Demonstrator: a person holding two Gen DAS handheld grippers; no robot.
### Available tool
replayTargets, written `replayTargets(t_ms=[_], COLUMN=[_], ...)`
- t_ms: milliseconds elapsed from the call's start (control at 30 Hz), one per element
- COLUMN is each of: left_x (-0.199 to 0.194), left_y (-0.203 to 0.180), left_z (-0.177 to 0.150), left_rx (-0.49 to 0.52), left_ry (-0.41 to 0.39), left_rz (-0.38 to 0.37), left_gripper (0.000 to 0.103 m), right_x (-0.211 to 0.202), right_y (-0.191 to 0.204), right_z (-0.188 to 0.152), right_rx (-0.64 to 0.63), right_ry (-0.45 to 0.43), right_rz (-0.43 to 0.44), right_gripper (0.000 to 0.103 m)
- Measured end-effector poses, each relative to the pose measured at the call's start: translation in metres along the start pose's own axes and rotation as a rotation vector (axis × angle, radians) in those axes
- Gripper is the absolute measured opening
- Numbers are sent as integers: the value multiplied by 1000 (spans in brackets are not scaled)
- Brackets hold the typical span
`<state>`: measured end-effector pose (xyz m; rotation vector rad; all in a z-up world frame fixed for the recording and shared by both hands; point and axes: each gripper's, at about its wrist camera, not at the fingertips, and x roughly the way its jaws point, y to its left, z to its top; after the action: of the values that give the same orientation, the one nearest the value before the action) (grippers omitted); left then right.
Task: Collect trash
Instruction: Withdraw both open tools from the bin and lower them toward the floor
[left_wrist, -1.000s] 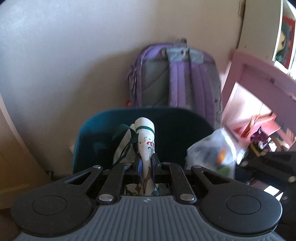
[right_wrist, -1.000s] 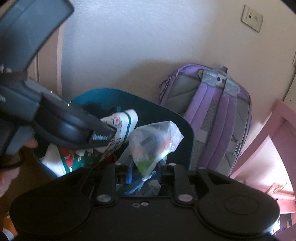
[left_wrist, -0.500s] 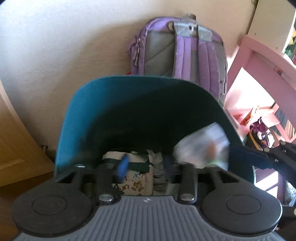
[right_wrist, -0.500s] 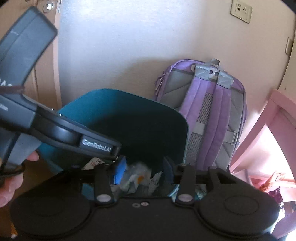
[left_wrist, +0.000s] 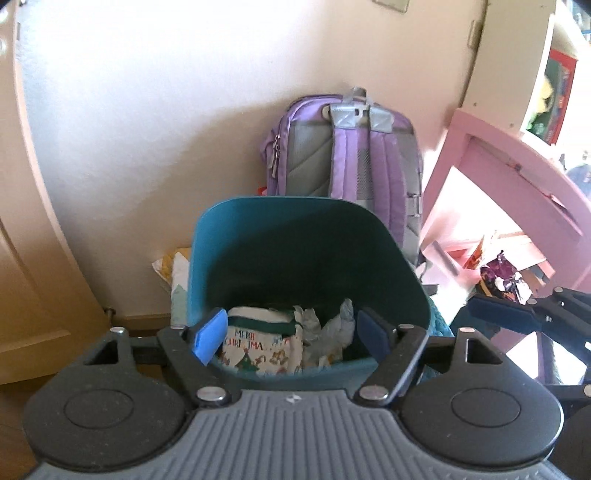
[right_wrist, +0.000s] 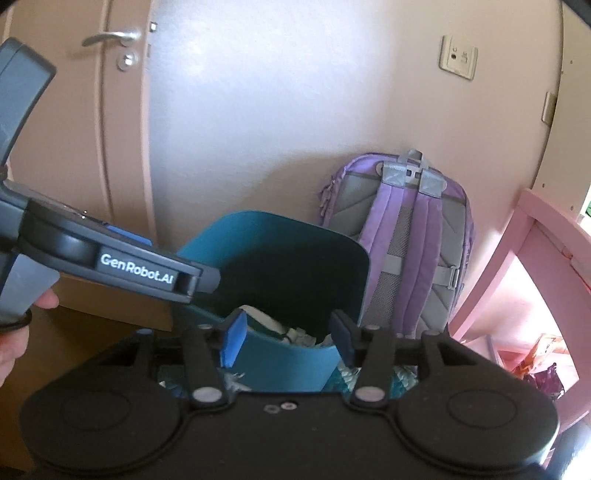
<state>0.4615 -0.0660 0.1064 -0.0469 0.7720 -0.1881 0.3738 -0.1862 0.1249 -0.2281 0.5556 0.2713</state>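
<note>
While both grippers hang above the teal bin (left_wrist: 295, 236), nothing sits between either pair of jaws. Going from the left: the door (right_wrist: 74, 129) and a yellowish paper scrap (left_wrist: 173, 264) on the floor beside the bin's left wall, then the left gripper (left_wrist: 291, 336), its jaws just opened wide and empty over the Christmas-printed wrapper (left_wrist: 258, 347) lying inside the bin, below and ahead of it. Crumpled white paper (left_wrist: 325, 332) lies to the right of that wrapper, also inside. The right gripper (right_wrist: 286, 338) has likewise just spread its jaws, bare, above the bin's near rim. Behind stands a purple backpack (left_wrist: 343, 147); further right, under the pink desk (left_wrist: 517, 177), lies a dark purple wrapper (left_wrist: 498, 269). I judge that wrapper the next pickup, nearer the right gripper
</note>
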Motion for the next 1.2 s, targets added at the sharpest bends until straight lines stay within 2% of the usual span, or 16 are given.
replayTargets(t_ms=[300,433,600,933,1000,1200], left_x=[-74,-103,-127,-134,-128,-93], left_y=[-1,0,19,78,90,136], left_z=[-41,-65,-100,-186,-204,-259], left_rx=[22,47,19,7,8,-9], left_ry=[-26,-32,-31,-2,23,109], left_rz=[-20,-35,-64,-18,-16,15], left_gripper=[81,81,81,87,103,103], right_x=[-63,-75,-81,-48,-35,18], right_y=[36,53,73,112,121,137], right_z=[-20,-36,-59,-122,-139,-196], right_rx=[-35,-63,-68,-46,-47,-16], right_ry=[-35,-33,-12,81,105,206], right_rz=[34,62,108,212,219,225], right_gripper=[56,57,57,57,57,57])
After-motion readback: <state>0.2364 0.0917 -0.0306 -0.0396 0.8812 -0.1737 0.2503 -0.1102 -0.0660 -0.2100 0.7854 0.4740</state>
